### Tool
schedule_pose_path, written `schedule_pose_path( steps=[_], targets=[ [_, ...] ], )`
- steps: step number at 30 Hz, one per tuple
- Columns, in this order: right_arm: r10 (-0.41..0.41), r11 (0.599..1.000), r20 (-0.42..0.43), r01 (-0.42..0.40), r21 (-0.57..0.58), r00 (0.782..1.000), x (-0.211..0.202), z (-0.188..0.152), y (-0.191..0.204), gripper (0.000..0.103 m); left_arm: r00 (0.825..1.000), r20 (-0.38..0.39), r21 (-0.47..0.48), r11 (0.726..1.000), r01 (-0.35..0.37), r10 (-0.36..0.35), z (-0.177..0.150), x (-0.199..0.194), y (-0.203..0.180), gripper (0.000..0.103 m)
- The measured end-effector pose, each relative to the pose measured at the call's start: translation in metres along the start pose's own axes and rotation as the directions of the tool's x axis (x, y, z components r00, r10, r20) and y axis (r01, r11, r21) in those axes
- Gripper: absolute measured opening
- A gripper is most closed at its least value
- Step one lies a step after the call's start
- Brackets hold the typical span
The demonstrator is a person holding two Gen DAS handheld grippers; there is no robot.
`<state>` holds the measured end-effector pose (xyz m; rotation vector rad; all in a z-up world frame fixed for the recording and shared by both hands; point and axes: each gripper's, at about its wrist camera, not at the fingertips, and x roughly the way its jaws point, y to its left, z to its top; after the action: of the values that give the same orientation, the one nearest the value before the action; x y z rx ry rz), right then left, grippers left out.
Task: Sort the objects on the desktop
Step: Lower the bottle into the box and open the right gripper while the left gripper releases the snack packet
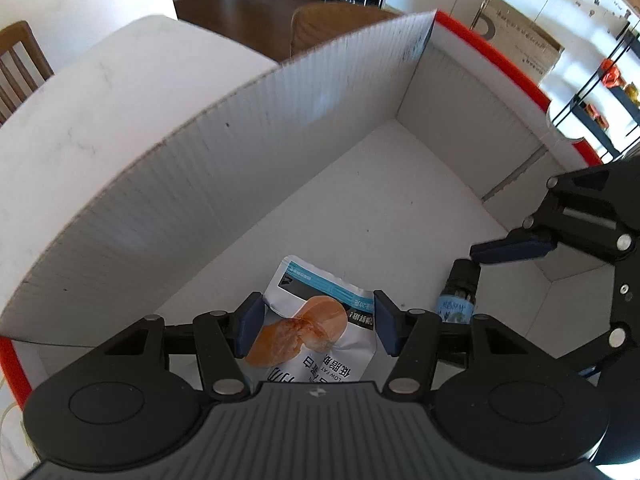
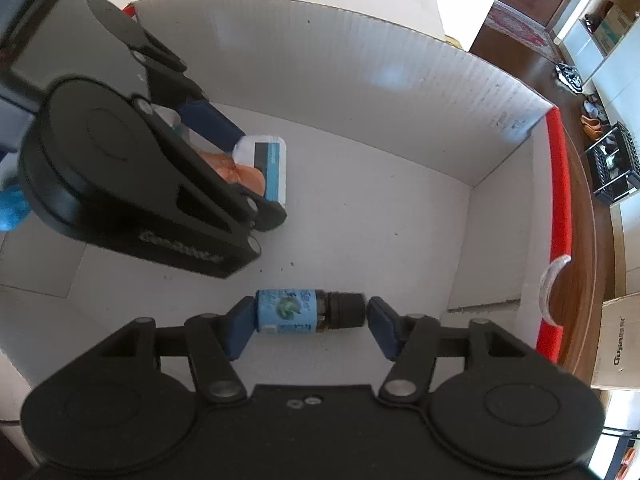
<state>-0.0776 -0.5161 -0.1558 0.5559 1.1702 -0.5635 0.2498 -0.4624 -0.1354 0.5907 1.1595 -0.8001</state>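
Left gripper [image 1: 318,326]: jaws partly open, a snack packet [image 1: 320,320] between the blue pads. Left pad sits against the packet's edge, right pad looks just off it; cannot tell if it is truly pinched. The packet is white with a teal band and an orange food picture, and lies inside the box [image 1: 224,184], near the middle of the floor, its lower end hidden under the gripper body.

Right gripper [image 2: 310,326]: jaws partly open, a small bottle [image 2: 308,312] lengthwise between the pads. The bottle lies on its side on the box floor, pale blue label toward the left pad, black cap toward the right pad. Left pad touches the label end; a thin gap shows at the cap end. Cannot tell if it is gripped or just bracketed.

Both grippers point steeply down into the box. In the left wrist view the right gripper [image 1: 516,250] comes in from the right edge, one blue finger over the bottle [image 1: 460,296], which lies just beside the packet, to its right. In the right wrist view the left gripper [image 2: 240,168] comes in from the upper left, covering most of the packet [image 2: 266,164].

Box: white corrugated walls inside, red outside edge [image 2: 558,216], otherwise bare floor with a few dark specks. It stands on a white table [image 1: 120,76]. Beyond the box: dark wood floor, a wooden chair [image 1: 18,68] at far left, a cardboard carton [image 1: 520,40] behind the far wall.
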Motion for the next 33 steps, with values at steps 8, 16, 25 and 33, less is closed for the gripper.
schedule_pose_path(
  steps=[8,16,25,33],
  targets=[
    [0.018,1.0,-0.016,-0.018,0.024,1.0,0.0,0.003,-0.003,0.073,0.999,-0.049,0.017,1.0,0.004,-0.003,-0.003,0.006,-0.001,0.064],
    [0.031,0.998,0.027,-0.033,0.046,0.999,-0.013,-0.001,-0.009,0.076,1.0,-0.01,-0.012,1.0,0.019,-0.019,-0.008,-0.01,0.002,0.068],
    [0.053,0.997,0.09,-0.058,0.054,0.995,-0.038,-0.012,-0.01,0.082,0.995,0.094,-0.048,0.998,0.039,-0.034,-0.018,-0.046,0.012,0.068],
    [0.076,0.994,0.147,-0.087,0.07,0.986,-0.065,-0.019,-0.009,0.082,0.985,0.174,-0.072,0.997,0.036,-0.023,-0.033,-0.08,0.016,0.068]
  ],
)
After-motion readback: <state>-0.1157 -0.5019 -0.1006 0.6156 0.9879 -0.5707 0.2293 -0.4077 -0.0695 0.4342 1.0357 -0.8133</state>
